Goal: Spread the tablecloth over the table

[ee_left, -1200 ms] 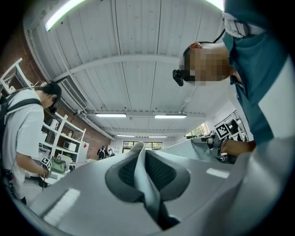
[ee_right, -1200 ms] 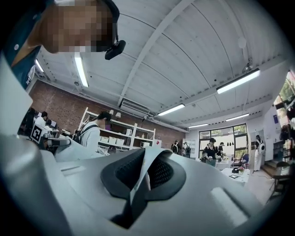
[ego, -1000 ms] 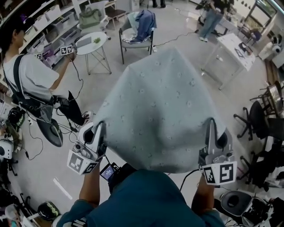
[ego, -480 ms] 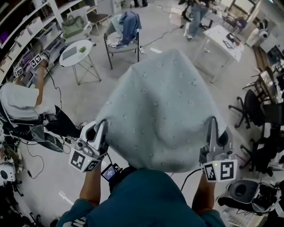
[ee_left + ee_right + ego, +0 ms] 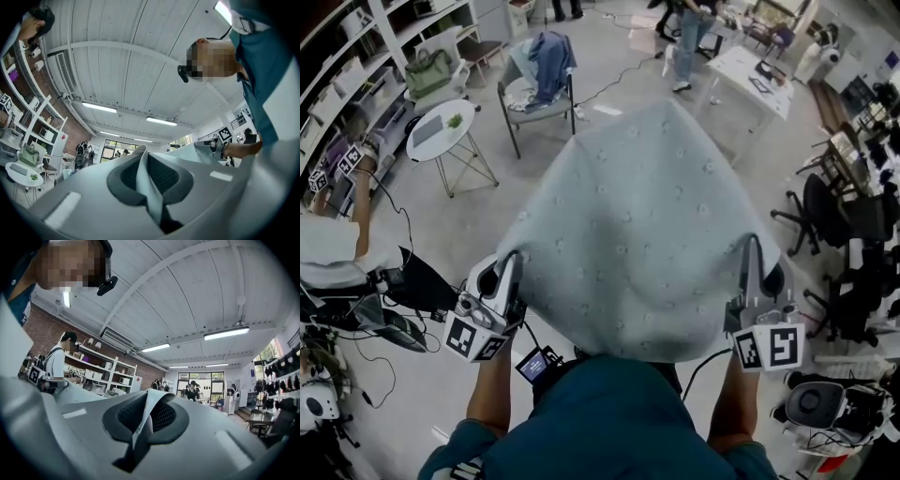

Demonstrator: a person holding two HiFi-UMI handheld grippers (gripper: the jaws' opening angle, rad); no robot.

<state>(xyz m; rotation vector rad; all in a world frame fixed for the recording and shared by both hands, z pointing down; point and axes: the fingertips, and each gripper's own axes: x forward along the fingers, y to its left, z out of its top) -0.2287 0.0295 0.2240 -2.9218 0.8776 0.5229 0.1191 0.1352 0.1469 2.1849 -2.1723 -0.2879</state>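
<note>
Tablecloth [image 5: 637,234] in mid-spread, head view. The pale grey-blue cloth, dotted with small tufts, fills the centre of the frame as one domed sheet. It narrows toward the top centre and is widest along its near edge at the lower middle.

That near edge is pinched at two points, by the left gripper [image 5: 508,274] at lower left and the right gripper [image 5: 753,262] at lower right. In the left gripper view the jaws are closed on a thin fold of fabric that stands up between the ribbed pads [image 5: 161,173]. The right gripper view shows the same clamp, with a narrow ridge of cloth between its pads [image 5: 161,416].

The table to be covered does not show. It presumably lies under the billowed sheet, though the cloth hides whatever is beneath it. A round side table [image 5: 441,122] and a chair [image 5: 534,89] hung with a blue garment stand at upper left, and a white desk [image 5: 750,70] at upper right. All three are clear of the cloth.

By this reading, the cloth is already unfolded, gripped along one side and cast outward, so the opening part of the task is done. What remains is:
- letting the sheet settle flat;
- drawing the near edge until the overhang is even;
- releasing both grips;
- smoothing any ridges.
</note>
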